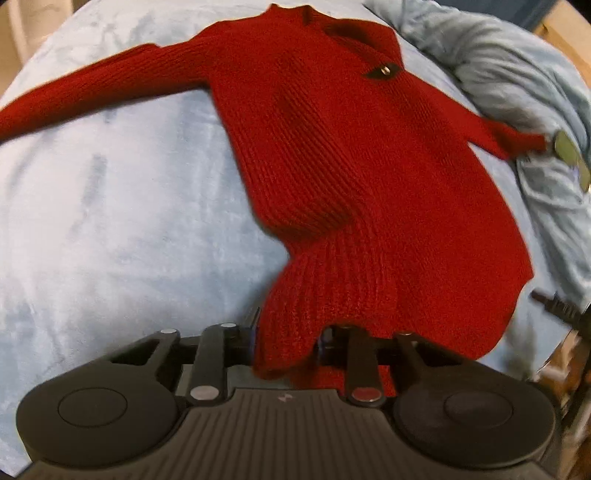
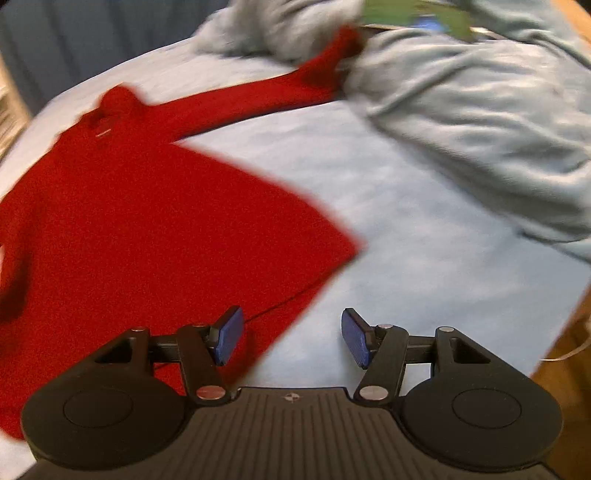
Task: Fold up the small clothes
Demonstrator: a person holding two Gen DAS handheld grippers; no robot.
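A small red knit sweater (image 1: 332, 147) lies spread on a light blue blanket (image 1: 110, 221), collar far, both sleeves stretched out to the sides. My left gripper (image 1: 288, 343) is shut on the sweater's ribbed bottom hem and lifts it off the blanket; its fingers are hidden by the fabric. In the right wrist view the sweater (image 2: 147, 221) lies to the left. My right gripper (image 2: 291, 338) is open and empty, its blue pads (image 2: 231, 334) just above the hem's right corner and the blanket (image 2: 406, 240).
A bunched light blue blanket heap (image 2: 480, 110) lies at the far right, over the right sleeve's end. A green object (image 2: 417, 14) sits on the heap. The bed's edge and wooden floor (image 2: 565, 369) are at the right.
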